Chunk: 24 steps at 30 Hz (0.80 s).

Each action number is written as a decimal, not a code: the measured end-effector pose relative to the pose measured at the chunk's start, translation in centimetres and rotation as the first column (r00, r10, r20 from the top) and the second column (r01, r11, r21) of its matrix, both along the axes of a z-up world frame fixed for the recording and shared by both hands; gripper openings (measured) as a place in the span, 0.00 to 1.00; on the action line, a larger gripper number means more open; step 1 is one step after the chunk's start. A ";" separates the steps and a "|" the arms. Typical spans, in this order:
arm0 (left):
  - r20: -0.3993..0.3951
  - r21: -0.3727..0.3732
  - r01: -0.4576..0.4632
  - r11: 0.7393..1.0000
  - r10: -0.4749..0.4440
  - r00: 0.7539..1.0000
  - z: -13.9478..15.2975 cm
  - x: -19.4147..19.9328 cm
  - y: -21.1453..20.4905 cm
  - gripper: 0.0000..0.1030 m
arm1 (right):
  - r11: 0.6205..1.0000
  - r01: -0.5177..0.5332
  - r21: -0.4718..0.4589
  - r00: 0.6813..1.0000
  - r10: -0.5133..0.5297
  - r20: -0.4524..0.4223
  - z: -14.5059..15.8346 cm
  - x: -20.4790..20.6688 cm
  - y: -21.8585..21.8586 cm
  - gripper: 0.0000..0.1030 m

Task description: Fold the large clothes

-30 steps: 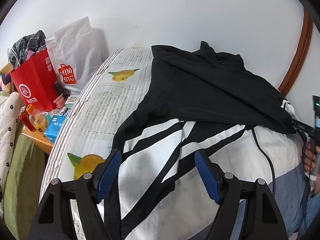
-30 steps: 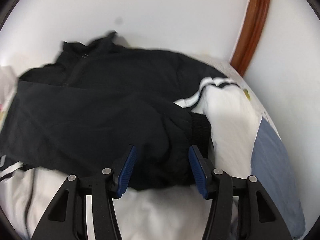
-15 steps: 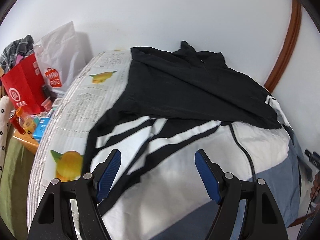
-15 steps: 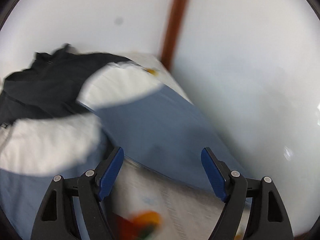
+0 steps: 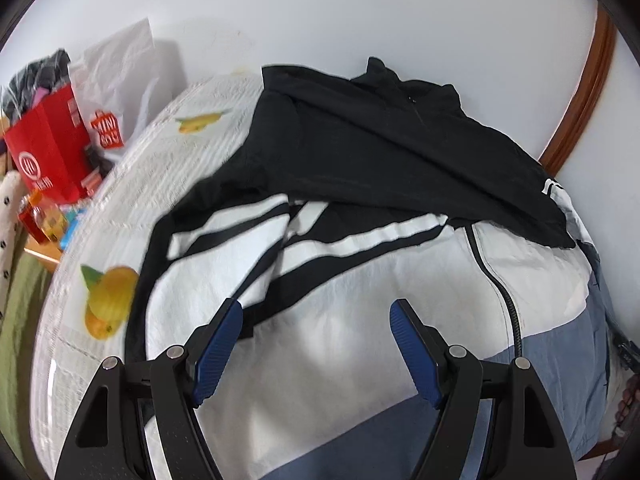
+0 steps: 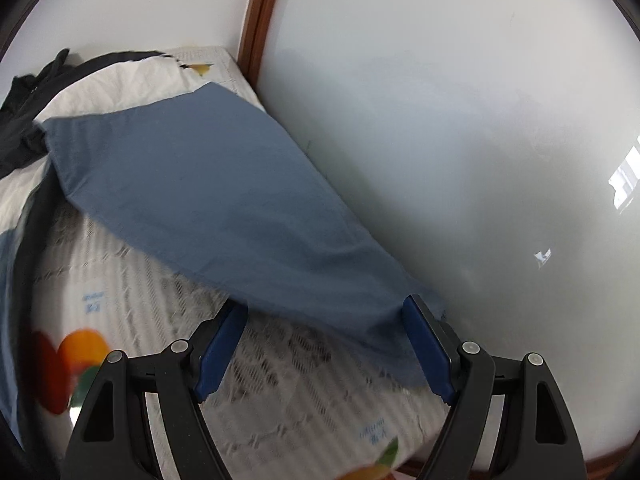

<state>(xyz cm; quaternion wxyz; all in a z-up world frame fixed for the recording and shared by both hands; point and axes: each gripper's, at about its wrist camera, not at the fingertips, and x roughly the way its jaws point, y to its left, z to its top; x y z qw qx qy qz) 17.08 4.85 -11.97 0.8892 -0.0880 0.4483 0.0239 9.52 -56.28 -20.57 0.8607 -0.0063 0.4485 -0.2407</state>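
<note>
- Left wrist view: left gripper (image 5: 316,322) hangs above the jacket (image 5: 360,184), fingers spread wide, nothing between the blue pads (image 5: 414,354).
- Jacket lies spread on the mattress (image 5: 120,216), collar toward the white wall (image 5: 360,12). Top part black, middle white with black stripes, bottom edge grey-blue.
- Left sleeve is folded across the body; its white-and-black striped part lies just under the gripper's left finger.
- Zipper (image 5: 500,288) runs down the white panel to the right of the gripper.
- Red bag (image 5: 48,152) and white bag (image 5: 116,80) stand at the far left, beside the mattress.
- Right wrist view: right gripper (image 6: 324,340) has its fingers released and wide apart, low over the grey-blue sleeve (image 6: 208,184).
- Sleeve stretches from the jacket body at upper left down along the wall; its cuff end lies between the pads, touching the right-hand pad (image 6: 428,348). Nothing pinched.
- Mattress (image 6: 132,292) shows a fruit print (image 6: 68,368), blurred.
- Brown wooden trim (image 6: 260,16) runs up the corner behind the mattress.
</note>
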 end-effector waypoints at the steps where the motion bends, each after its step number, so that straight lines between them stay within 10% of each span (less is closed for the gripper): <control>1: -0.001 0.004 0.000 1.000 0.000 1.000 -0.1 0.0 0.0 0.72 | 1.000 0.007 0.016 1.000 -0.008 0.006 0.0 0.2 -0.2 0.76; 2: 0.000 0.018 -0.001 1.000 0.001 1.000 -0.1 0.0 0.0 0.72 | 0.999 0.015 0.038 1.000 -0.016 0.021 0.0 0.2 -0.4 0.73; 4: 0.007 0.039 -0.008 0.999 0.008 1.000 0.1 -0.2 0.3 0.72 | 0.999 0.016 0.048 0.998 -0.019 0.052 0.3 0.0 -0.4 0.18; 5: 0.012 0.043 -0.010 0.999 0.010 1.000 0.2 -0.3 0.6 0.72 | 0.999 0.018 0.045 0.999 -0.020 0.042 0.4 0.7 -0.2 0.06; 13: 0.025 0.111 -0.084 0.990 0.082 0.996 0.1 -1.2 4.8 0.72 | 0.998 0.019 -0.053 0.980 -0.008 0.200 7.3 1.9 3.3 0.05; 24: -0.008 0.083 -0.088 0.993 0.089 0.996 -1.5 -1.1 7.5 0.72 | 0.950 -0.310 0.018 0.877 0.279 0.392 16.0 7.9 17.4 0.03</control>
